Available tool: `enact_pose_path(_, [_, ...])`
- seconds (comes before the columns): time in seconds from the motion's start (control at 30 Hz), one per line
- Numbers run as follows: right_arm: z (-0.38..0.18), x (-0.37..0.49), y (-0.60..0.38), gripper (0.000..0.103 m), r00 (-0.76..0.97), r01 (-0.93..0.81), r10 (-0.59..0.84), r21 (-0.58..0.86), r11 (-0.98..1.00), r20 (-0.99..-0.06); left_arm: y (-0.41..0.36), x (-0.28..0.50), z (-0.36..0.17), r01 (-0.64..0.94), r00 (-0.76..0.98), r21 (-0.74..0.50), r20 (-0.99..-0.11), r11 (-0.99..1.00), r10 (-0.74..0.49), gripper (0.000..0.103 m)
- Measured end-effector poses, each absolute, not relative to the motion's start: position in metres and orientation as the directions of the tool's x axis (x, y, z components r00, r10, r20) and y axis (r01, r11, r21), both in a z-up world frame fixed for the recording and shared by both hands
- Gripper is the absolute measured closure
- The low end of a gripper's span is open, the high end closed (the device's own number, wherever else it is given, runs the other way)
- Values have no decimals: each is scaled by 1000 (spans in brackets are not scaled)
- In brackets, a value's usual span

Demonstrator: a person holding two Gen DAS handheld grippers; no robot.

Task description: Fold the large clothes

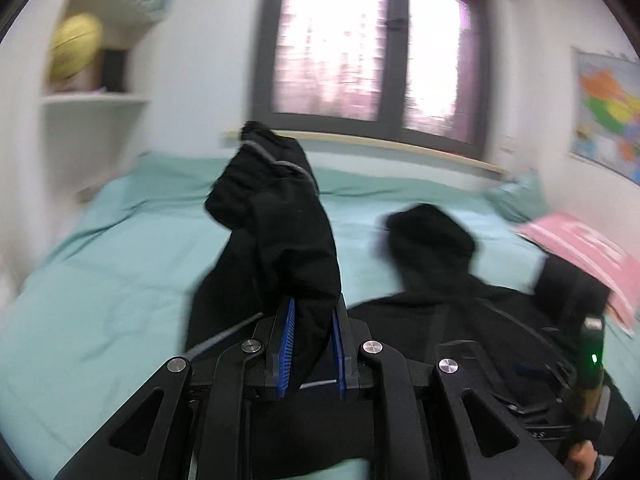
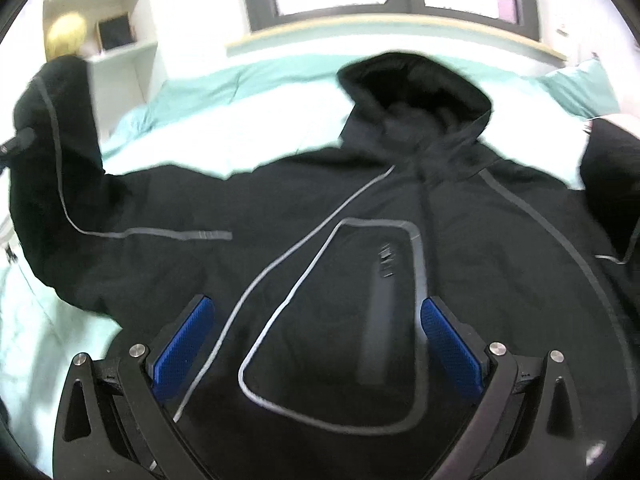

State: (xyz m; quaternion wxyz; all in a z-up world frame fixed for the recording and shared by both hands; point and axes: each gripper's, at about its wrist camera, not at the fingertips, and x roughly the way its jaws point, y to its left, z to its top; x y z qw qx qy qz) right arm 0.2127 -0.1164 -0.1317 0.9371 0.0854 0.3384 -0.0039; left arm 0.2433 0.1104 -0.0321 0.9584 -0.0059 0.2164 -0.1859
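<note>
The left gripper (image 1: 312, 316) has its jaws clamped on a sleeve of the black hooded jacket with grey piping (image 2: 360, 208), lifted toward 12 o'clock. The jacket lies spread on the mint-green bed cover (image 1: 100, 280). Above its chest, the right gripper (image 2: 316, 344) hangs with jaws wide apart, holding nothing.

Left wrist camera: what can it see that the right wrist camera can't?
Only the left wrist view shows the colourful map on the wall, the pink pillow, and the left gripper with its jaws shut on the sleeve.

Only the right wrist view shows the right gripper, jaws open above the jacket's chest.

Both show the black jacket, the green bed and the window.
</note>
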Motion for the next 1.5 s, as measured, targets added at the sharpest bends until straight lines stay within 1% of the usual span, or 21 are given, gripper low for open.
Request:
enact_pose_path(0.13, [-97, 181, -145, 0, 798, 102, 12, 155, 983, -602, 43, 235, -34, 490, 763, -109, -426, 865, -486, 86])
enact_pose_path(0.27, [-88, 154, -177, 0, 779, 171, -59, 121, 978, -624, -26, 236, -63, 588, 656, -137, -497, 797, -569, 86])
enact_pose_path(0.33, [-93, 143, -196, 0, 754, 215, -76, 135, 967, -653, -62, 236, -93, 624, 562, -188, -567, 759, -602, 86])
enact_pose_path(0.5, [-112, 132, -248, 0, 680, 290, -48, 209, 934, -731, -115, 263, -182, 582, 369, -269, -754, 768, -544, 84])
enact_pose_path(0.53, [-115, 132, -256, 0, 667, 298, -41, 216, 930, -744, -119, 264, -191, 584, 338, -272, -775, 765, -534, 84])
enact_pose_path(0.57, [-118, 132, -263, 0, 653, 306, -37, 219, 927, -756, -117, 259, -193, 591, 335, -269, -776, 761, -534, 83])
enact_pose_path(0.6, [-119, 133, -268, 0, 643, 309, -30, 223, 924, -765, -115, 256, -189, 600, 335, -275, -766, 752, -548, 78])
enact_pose_path(0.63, [-119, 133, -270, 0, 640, 307, -22, 229, 924, -768, -112, 254, -185, 600, 318, -304, -758, 740, -570, 75])
enact_pose_path(0.67, [-119, 135, -270, 0, 636, 303, -13, 234, 924, -771, -106, 255, -179, 591, 278, -367, -743, 718, -609, 71])
enact_pose_path(0.73, [-115, 141, -265, 0, 628, 282, 10, 241, 929, -778, -96, 259, -167, 571, 238, -456, -704, 683, -669, 71])
enact_pose_path(0.8, [-111, 151, -256, 0, 629, 242, 55, 264, 934, -775, -74, 252, -149, 553, 244, -525, -640, 647, -728, 69])
enact_pose_path(0.87, [-109, 161, -247, 0, 626, 203, 96, 281, 938, -774, -57, 243, -132, 548, 267, -552, -597, 629, -757, 67])
enact_pose_path(0.93, [-111, 177, -240, 5, 624, 190, 117, 295, 936, -773, -37, 235, -119, 552, 302, -551, -567, 626, -766, 64])
enact_pose_path(1.0, [-118, 201, -236, 16, 609, 186, 155, 330, 925, -778, -30, 231, -107, 558, 355, -516, -560, 650, -749, 62])
enact_pose_path(1.13, [-143, 244, -234, 21, 572, 209, 260, 445, 871, -778, -2, 224, -88, 496, 527, -359, -600, 791, -603, 62])
enact_pose_path(1.17, [-151, 252, -233, 34, 563, 212, 291, 475, 854, -774, 6, 223, -85, 453, 581, -318, -603, 833, -547, 62])
enact_pose_path(1.2, [-157, 257, -232, 57, 559, 204, 324, 505, 839, -763, 11, 223, -83, 420, 612, -294, -606, 858, -508, 62])
enact_pose_path(1.23, [-161, 263, -227, 61, 555, 179, 356, 526, 831, -751, 19, 225, -81, 358, 656, -253, -617, 899, -435, 62])
enact_pose_path(1.3, [-154, 259, -222, 72, 587, 156, 314, 484, 861, -746, 27, 229, -79, 301, 693, -208, -623, 931, -363, 62])
enact_pose_path(1.37, [-132, 247, -224, 73, 648, 138, 241, 423, 896, -723, 31, 235, -80, 292, 693, -196, -631, 936, -349, 62])
enact_pose_path(1.5, [-74, 212, -259, 73, 751, 213, 14, 261, 942, -661, 17, 249, -82, 311, 668, -200, -650, 929, -363, 62])
